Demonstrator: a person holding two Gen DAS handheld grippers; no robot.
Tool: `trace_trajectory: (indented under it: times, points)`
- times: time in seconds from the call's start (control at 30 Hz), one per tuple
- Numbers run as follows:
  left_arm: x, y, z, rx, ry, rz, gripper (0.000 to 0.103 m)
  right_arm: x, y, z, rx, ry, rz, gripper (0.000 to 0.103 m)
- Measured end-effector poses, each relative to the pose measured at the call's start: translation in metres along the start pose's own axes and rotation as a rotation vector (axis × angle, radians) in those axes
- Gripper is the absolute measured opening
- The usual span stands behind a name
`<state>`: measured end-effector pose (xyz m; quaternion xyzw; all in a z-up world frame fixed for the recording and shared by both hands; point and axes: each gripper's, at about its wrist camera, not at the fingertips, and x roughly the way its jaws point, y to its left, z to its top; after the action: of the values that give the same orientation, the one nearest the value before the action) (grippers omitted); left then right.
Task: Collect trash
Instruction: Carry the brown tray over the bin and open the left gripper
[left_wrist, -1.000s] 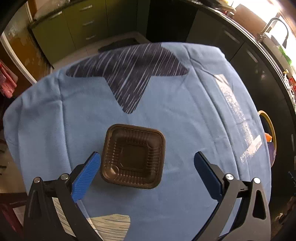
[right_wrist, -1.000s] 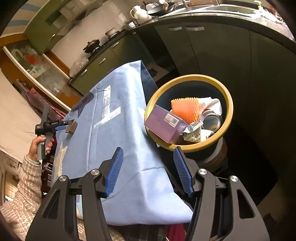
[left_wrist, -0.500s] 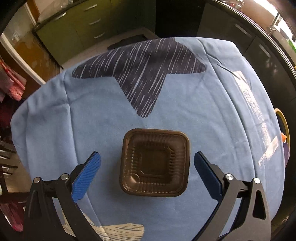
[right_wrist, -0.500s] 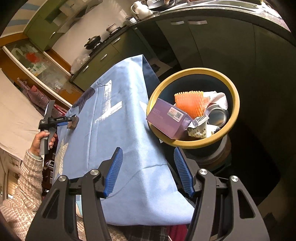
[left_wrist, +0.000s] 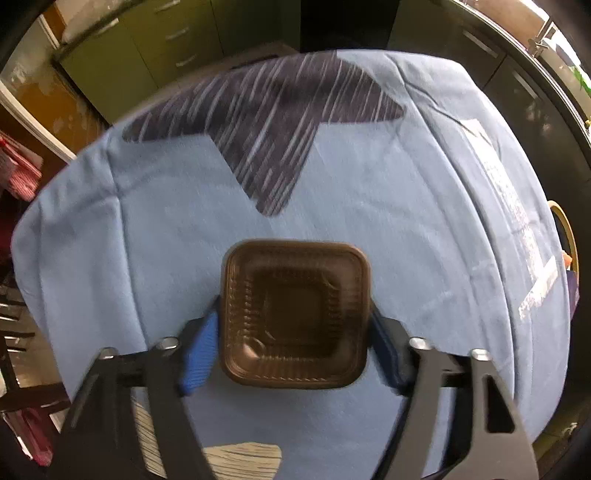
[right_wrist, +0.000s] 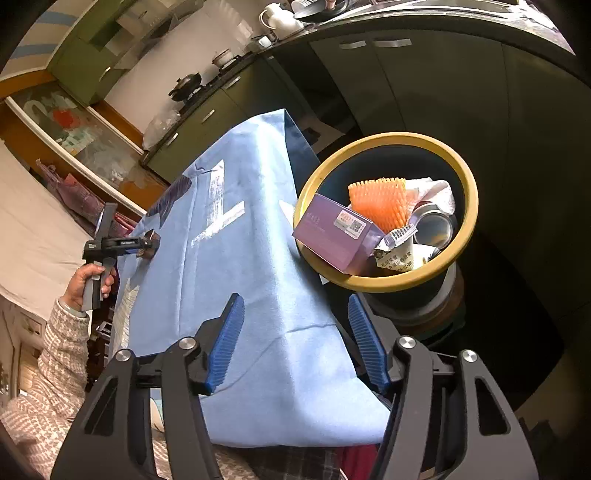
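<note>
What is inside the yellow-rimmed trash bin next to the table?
The trash bin holds a purple box, orange foam netting, a metal can, a crumpled wrapper and white paper. Anything beneath them is covered.

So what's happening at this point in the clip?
A person is clearing trash off a table covered with a blue cloth. The left gripper is closing its jaws around a brown plastic tray that sits on the cloth. The right gripper hangs over the near edge of the table with nothing between its jaws. Beside the table, a yellow-rimmed bin already holds a purple box and other rubbish.
</note>
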<state>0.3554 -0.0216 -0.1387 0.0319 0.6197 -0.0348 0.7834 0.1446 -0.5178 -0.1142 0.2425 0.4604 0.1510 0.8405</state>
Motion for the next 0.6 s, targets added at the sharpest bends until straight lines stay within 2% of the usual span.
trace_trajectory:
  times: [0.2, 0.37, 0.47, 0.6]
  points:
    - [-0.009, -0.008, -0.008, 0.024, -0.028, 0.013, 0.067, -0.002, 0.0, -0.002, 0.003, -0.008, 0.003, 0.061]
    - [-0.037, -0.026, -0.017, 0.079, -0.083, 0.005, 0.067, -0.005, -0.004, -0.006, 0.016, -0.025, 0.004, 0.061]
    - [-0.063, -0.059, -0.026, 0.156, -0.127, -0.017, 0.067, -0.01, -0.01, -0.01, 0.036, -0.047, 0.009, 0.061]
    - [-0.09, -0.133, -0.033, 0.299, -0.155, -0.113, 0.067, -0.018, -0.026, -0.018, 0.075, -0.079, 0.01, 0.061]
